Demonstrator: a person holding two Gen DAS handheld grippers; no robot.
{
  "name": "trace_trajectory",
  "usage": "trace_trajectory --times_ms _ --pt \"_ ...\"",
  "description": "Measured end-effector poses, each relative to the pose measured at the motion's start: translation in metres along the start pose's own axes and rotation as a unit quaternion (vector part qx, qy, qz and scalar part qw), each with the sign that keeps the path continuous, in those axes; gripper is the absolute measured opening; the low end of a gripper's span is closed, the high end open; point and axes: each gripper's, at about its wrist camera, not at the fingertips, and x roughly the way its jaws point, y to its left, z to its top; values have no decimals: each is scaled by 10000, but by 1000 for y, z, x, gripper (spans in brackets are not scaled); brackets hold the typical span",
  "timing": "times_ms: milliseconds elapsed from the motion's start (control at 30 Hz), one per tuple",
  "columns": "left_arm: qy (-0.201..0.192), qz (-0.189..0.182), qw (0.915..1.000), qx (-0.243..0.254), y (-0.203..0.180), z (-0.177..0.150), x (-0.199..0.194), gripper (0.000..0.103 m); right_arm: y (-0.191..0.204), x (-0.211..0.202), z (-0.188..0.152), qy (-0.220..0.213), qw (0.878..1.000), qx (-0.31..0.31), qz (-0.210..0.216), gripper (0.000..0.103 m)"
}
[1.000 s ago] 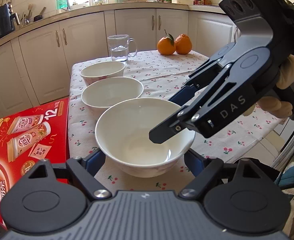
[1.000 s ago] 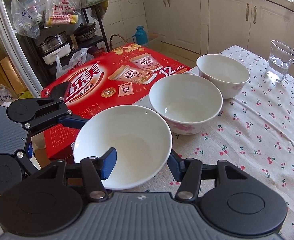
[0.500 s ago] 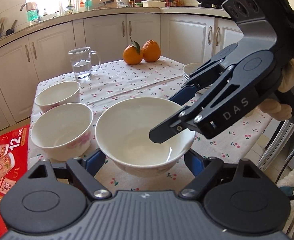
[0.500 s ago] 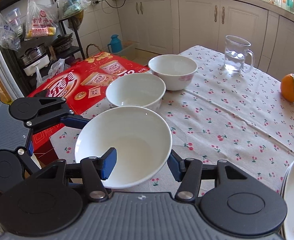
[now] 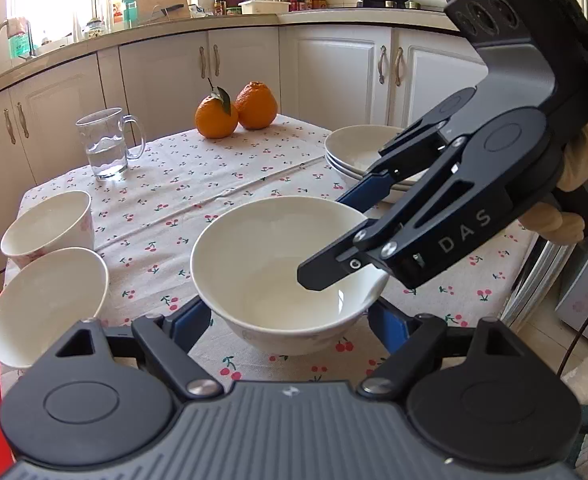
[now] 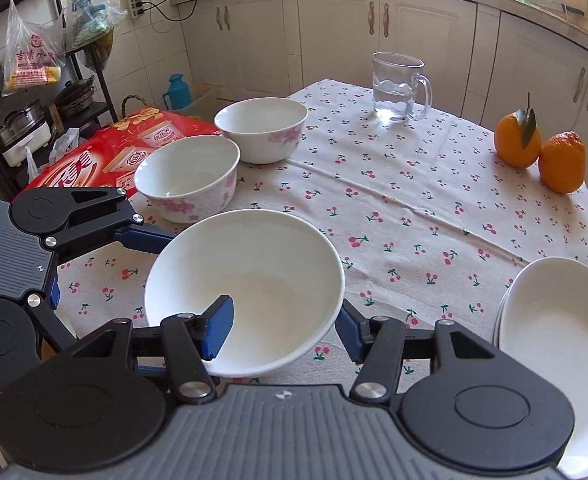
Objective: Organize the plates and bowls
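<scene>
Above cherry-print tablecloth [image 6: 414, 216], near its front edge: large white bowl [image 5: 277, 264] carried by both grippers.

Left: two floral bowls [image 6: 187, 178] stand on cloth, touching. Judgement: nest large bowl only if it fits; else set beside. Keep level, lower slowly, release one gripper at a time.

Left gripper [image 5: 289, 320]: fingers straddle bowl's sides, pressed to wall, gripping bowl.

Right gripper [image 6: 285, 324]: one pad inside, other outside, clamping rim.

Far right: plate stack [image 6: 558, 344] near table edge, apart from bowl.
</scene>
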Motion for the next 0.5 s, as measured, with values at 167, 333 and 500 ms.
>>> trace_trajectory --times_ms 167,333,500 --pt "33 -55 10000 23 -2 2 7 85 -8 2 -4 26 9999 93 -58 62" --pt "70 -55 10000 31 -3 4 12 85 -14 5 -6 29 9998 180 -66 62" --pt "82 -68 9999 7 -2 2 15 86 -16 6 -8 41 9998 212 -49 63"
